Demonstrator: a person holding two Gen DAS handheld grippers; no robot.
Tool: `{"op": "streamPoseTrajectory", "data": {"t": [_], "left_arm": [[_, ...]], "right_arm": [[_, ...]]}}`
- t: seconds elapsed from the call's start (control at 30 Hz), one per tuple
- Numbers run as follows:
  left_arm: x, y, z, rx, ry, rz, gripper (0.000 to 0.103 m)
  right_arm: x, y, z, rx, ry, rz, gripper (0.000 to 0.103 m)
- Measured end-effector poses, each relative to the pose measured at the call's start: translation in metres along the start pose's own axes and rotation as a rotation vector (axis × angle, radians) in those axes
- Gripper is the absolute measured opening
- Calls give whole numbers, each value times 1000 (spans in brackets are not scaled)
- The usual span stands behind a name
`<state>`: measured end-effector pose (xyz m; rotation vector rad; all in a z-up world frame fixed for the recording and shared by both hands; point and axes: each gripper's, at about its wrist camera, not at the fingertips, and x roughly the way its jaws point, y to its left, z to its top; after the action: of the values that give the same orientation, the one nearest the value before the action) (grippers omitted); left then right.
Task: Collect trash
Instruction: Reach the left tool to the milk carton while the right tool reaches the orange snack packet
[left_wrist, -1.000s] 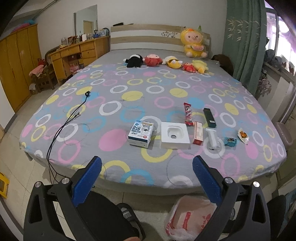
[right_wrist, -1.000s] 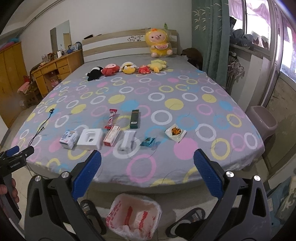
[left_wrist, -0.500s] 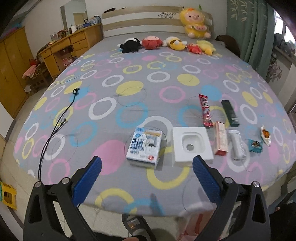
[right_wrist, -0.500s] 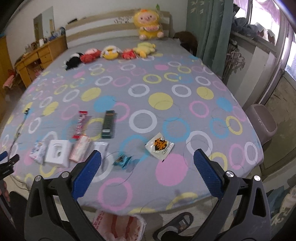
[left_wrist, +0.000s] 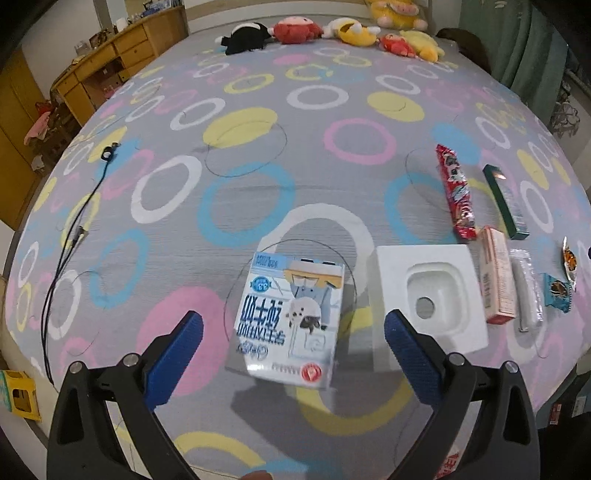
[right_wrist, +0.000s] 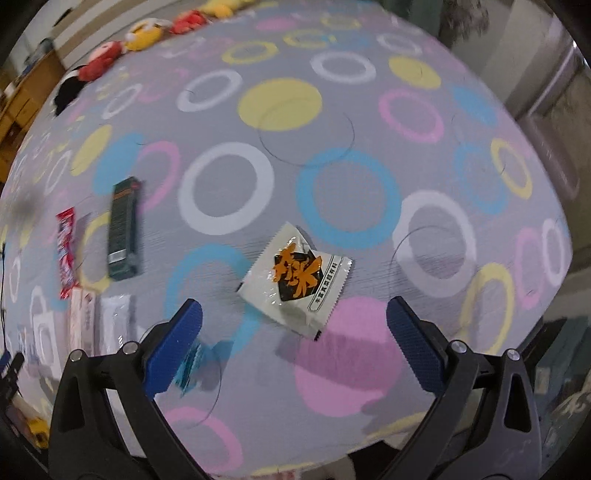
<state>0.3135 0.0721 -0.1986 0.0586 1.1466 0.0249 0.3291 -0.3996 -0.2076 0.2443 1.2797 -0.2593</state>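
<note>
Both grippers have closed in on the bed (left_wrist: 258, 177) since a second ago, when the whole mattress and the bag on the floor were in sight; now each view is filled by one piece of trash near the lower edge of the bedspread.

Left gripper (left_wrist: 293, 326): its fingers stand wide apart and hold nothing. The blue-and-white milk carton (left_wrist: 291, 321) lies flat at lower centre of the frame, between the two blue pads but not touched by either. Just right of it sits the white moulded tray (left_wrist: 428, 291), then the pink box (left_wrist: 496, 275) and a clear wrapper (left_wrist: 526, 290); the red snack bar (left_wrist: 456, 192) and dark green box (left_wrist: 506, 201) lie further up at right.

Right gripper (right_wrist: 294, 323): also spread wide and empty. The white sauce sachet (right_wrist: 295, 278) with orange print lies at centre, just ahead of the pads. A small blue wrapper (right_wrist: 188, 365) sits beside the left finger at lower left, blurred.

The step appears to be the approach to a double pick. To do it well, I would lower the left fingers so they straddle the carton's long sides and close squarely, keeping the right pad off the tray. The sachet is thin and flat on soft fabric, so the right fingers probably need to press slightly into the bedspread and pinch an edge rather than the face, without dragging the blue wrapper along.
</note>
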Motion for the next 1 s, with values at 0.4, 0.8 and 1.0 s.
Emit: {"op": "streamPoseTrajectory", "data": {"t": [0.4, 0.8, 1.0], "left_arm": [[29, 5, 3, 4, 42, 7, 96], [61, 19, 3, -17, 106, 32, 96], [69, 26, 1, -75, 123, -4, 86]], "right_arm": [[58, 4, 14, 59, 104, -26, 98], [83, 20, 31, 22, 121, -81, 98], [97, 33, 36, 31, 110, -71, 98]]}}
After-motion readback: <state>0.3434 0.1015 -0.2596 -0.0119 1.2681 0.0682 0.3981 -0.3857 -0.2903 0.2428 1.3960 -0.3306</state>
